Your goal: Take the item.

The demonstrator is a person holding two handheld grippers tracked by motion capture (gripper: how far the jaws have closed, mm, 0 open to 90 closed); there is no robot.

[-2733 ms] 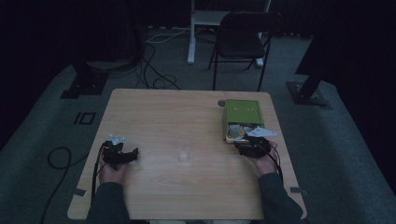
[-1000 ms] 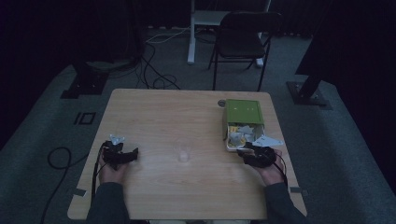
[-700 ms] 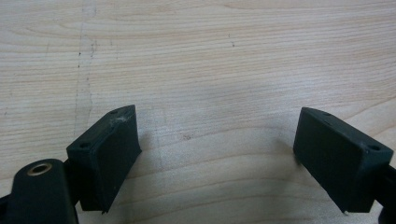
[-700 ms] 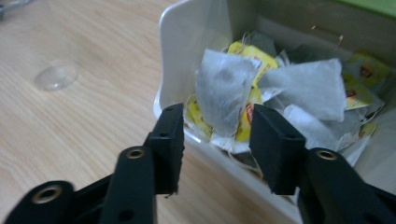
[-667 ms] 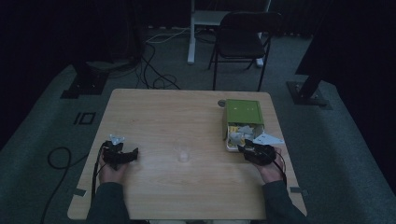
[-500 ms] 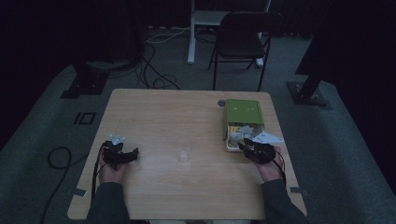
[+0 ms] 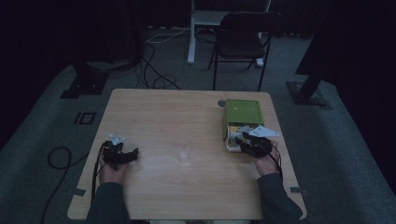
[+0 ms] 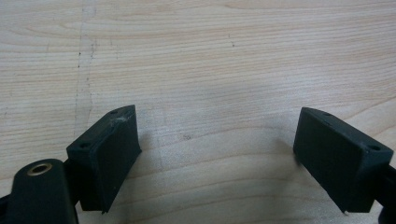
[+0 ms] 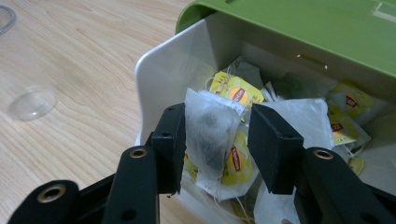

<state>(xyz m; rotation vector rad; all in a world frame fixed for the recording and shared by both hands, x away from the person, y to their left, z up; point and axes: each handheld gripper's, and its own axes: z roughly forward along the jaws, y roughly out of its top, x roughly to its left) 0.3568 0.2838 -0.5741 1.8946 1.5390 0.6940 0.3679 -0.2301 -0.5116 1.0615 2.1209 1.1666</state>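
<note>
A white box [image 9: 163, 70] with a green lid [image 9: 303, 28] slid back holds several yellow-tagged tea bags. My right gripper [image 9: 215, 140] is at the box's open near end, shut on one white tea bag [image 9: 212, 130] that stands upright between the jaws. From above, the right gripper [image 7: 241, 139] sits over the box [image 7: 229, 145] at the table's right. The left gripper [image 7: 134, 153] rests on the wood at the left; its jaws [image 8: 215, 154] are open wide with only bare tabletop between them.
A clear plastic cup [image 7: 183, 153] stands mid-table between the grippers, also at the left of the right gripper view [image 9: 28, 100]. A small round disc [image 7: 221, 103] lies by the box's far corner. A black chair [image 7: 243, 42] stands beyond the table.
The right gripper drew back slightly from the box, then moved forward again to its open near end. The left gripper stayed still.
</note>
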